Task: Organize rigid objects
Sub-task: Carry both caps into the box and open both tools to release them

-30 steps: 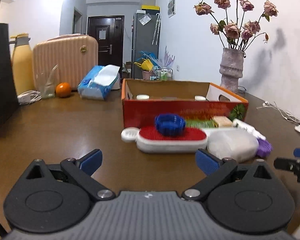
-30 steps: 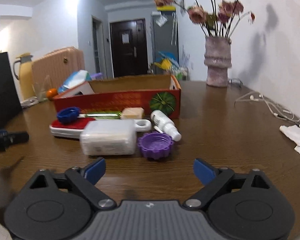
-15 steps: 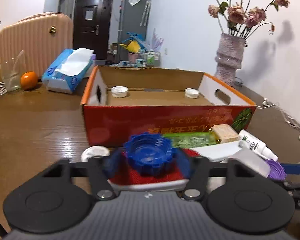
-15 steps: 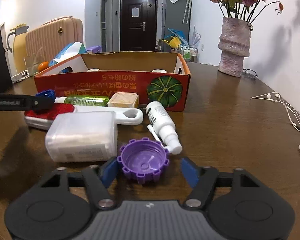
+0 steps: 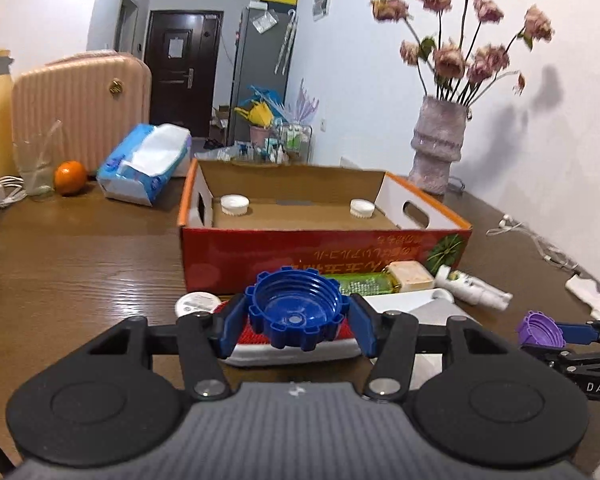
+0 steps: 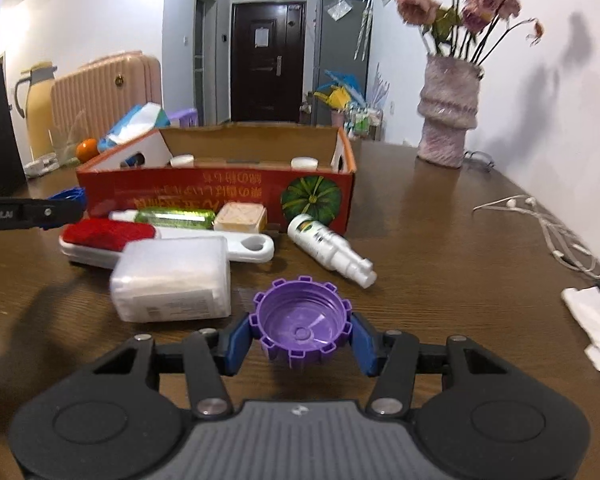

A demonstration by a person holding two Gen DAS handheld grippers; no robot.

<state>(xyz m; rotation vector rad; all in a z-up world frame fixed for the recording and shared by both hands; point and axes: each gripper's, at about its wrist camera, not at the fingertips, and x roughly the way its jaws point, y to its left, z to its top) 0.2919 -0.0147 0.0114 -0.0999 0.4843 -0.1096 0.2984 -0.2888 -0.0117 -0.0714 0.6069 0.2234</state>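
Note:
My left gripper point(image 5: 296, 324) is shut on a blue ridged cap point(image 5: 295, 310), held hollow side up just above the red-topped white brush point(image 5: 300, 348). My right gripper point(image 6: 302, 334) is shut on a purple ridged cap point(image 6: 302, 322), lifted off the table near a frosted plastic box point(image 6: 174, 280). The open red cardboard box point(image 5: 324, 248) stands behind, with two white caps point(image 5: 235, 204) inside. A green bottle point(image 6: 176, 218), a beige soap block point(image 6: 241, 217) and a white spray bottle point(image 6: 328, 246) lie along its front wall.
A flower vase point(image 5: 438, 148) stands at the back right. Earphone cables point(image 6: 548, 224) and crumpled tissue point(image 6: 598, 324) lie to the right. A tissue pack point(image 5: 146, 164), an orange point(image 5: 70, 177), a pink suitcase point(image 5: 80, 108) and a yellow jug point(image 6: 38, 112) are at the back left.
Both grippers moved forward and closed, the left on the blue cap and the right on the purple cap. Both caps have since been lifted a little.

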